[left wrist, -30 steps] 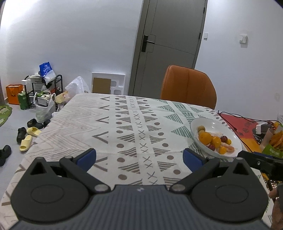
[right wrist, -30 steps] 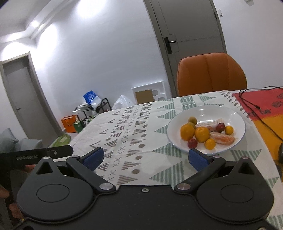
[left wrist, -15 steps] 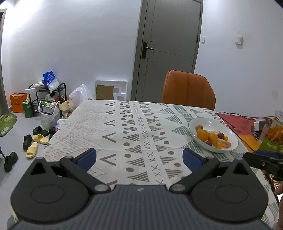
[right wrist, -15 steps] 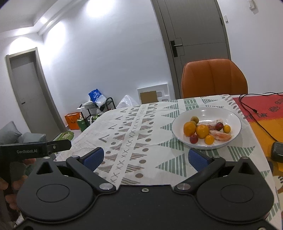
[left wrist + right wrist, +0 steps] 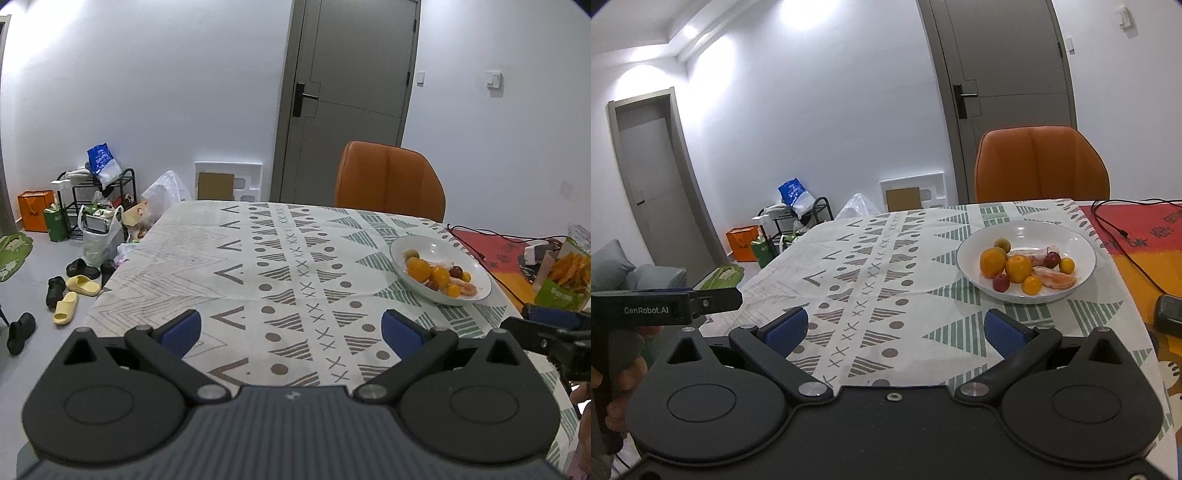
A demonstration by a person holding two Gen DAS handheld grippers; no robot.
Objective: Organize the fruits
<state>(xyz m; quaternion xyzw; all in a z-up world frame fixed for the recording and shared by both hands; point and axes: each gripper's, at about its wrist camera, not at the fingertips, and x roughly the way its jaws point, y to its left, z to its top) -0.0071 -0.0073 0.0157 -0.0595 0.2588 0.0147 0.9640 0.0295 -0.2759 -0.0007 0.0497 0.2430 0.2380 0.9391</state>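
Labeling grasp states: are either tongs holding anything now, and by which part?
Nothing held. Left tongs and right tongs are both open and empty; the fruit stays in the white bowl.

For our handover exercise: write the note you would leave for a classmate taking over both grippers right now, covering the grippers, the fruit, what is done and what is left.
Left gripper: jaws wide open, empty, held above the patterned tablecloth.
Right gripper: jaws wide open, empty, facing the white bowl.
Fruit: all in that bowl, namely two oranges, small yellow and red fruits and peeled segments. The bowl sits on the table's right side.
Done: nothing picked up yet.
Left: all of the sorting; the right gripper looks nearer the bowl.
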